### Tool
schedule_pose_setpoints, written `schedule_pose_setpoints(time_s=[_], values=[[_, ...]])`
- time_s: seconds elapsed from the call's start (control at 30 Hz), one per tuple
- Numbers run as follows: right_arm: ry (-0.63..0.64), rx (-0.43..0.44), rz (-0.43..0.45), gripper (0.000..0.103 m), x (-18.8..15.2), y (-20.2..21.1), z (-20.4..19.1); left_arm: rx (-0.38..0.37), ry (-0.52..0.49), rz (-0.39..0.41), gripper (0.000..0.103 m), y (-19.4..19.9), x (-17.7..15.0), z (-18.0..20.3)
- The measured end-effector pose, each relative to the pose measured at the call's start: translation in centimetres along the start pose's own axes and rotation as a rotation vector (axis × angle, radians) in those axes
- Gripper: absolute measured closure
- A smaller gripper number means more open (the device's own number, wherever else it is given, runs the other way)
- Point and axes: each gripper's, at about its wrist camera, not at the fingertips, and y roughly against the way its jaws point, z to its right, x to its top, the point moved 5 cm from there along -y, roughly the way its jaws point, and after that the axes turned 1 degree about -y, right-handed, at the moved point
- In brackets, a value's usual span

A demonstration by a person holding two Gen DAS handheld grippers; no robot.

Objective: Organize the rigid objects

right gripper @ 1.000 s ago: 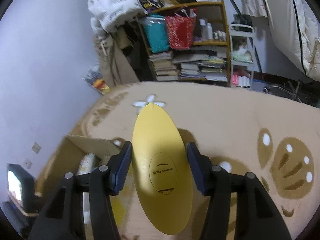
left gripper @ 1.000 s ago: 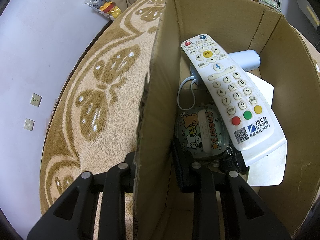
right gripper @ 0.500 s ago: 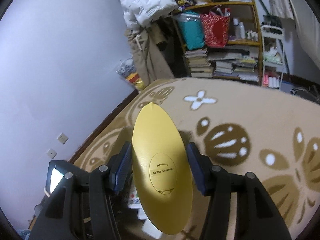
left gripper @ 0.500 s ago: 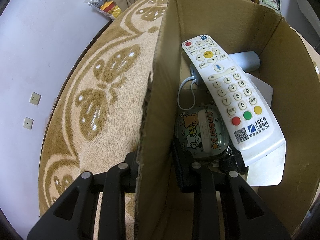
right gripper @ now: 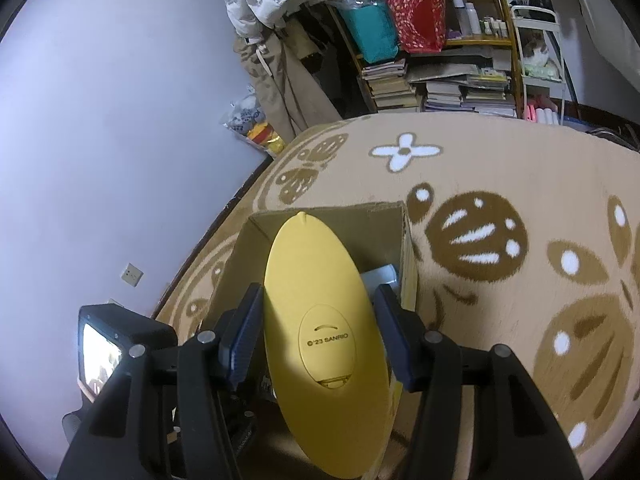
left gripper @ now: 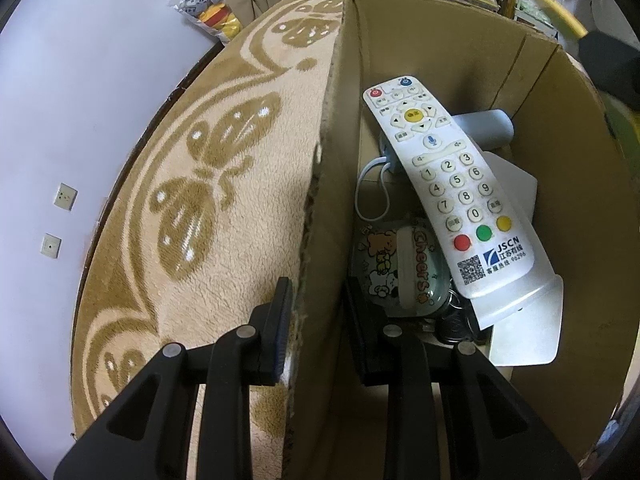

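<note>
my left claw (left gripper: pixel 316 332): pinching the brown cardboard box's wall (left gripper: pixel 320 216) (white remote (left gripper: pixel 448 188) inside)
my right claw (right gripper: pixel 318 338): clamped on the flat yellow oval plastic thing (right gripper: pixel 320 320), over the box (right gripper: pixel 372 224)

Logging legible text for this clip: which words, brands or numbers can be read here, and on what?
"JSCN" and "96296": remote; its Chinese line and QR code are too small to read.
Digits "1" to "9" and "0": the remote's keys.
"Cheers": round case under the remote.
"© '23 SANRIO": yellow oval in the right gripper.
Book spines: too blurred.
</note>
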Motion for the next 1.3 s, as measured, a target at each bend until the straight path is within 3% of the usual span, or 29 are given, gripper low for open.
schedule_pose_setpoints(time_s=[0.53, 0.73, 0.8, 0.83, 0.87, 0.93, 1.3], values=[[0.007, -0.033, -0.020, 0.042, -0.7, 1.1, 0.2, -0.021, 0.025, 0.048, 0.077, 2.6, -0.3, -0.7], [0.002, -0.030, -0.012, 0.030, -0.6, 1.6, 0.0, -0.020, 0.031, 0.074, 0.076, 3.8, -0.4, -0.8], [0.005, -0.040, -0.008, 0.021, -0.6, 1.9, 0.0, -0.028, 0.037, 0.080, 0.073, 4.0, -0.4, -0.9], [0.011, -0.053, 0.003, 0.015, -0.6, 2.3, 0.0, -0.031, 0.042, 0.083, 0.068, 4.2, -0.4, -1.0], [0.016, -0.062, 0.008, 0.012, -0.6, 2.5, 0.1, -0.031, 0.046, 0.087, 0.056, 4.3, -0.4, -1.1], [0.024, -0.077, 0.009, 0.010, -0.7, 3.0, 0.4, -0.027, 0.060, 0.117, 0.041, 5.0, -0.3, -1.2], [0.046, -0.138, 0.068, 0.000, -1.7, 7.6, 2.8, -0.044, 0.051, 0.249, 0.010, 10.1, -1.1, -0.6]])
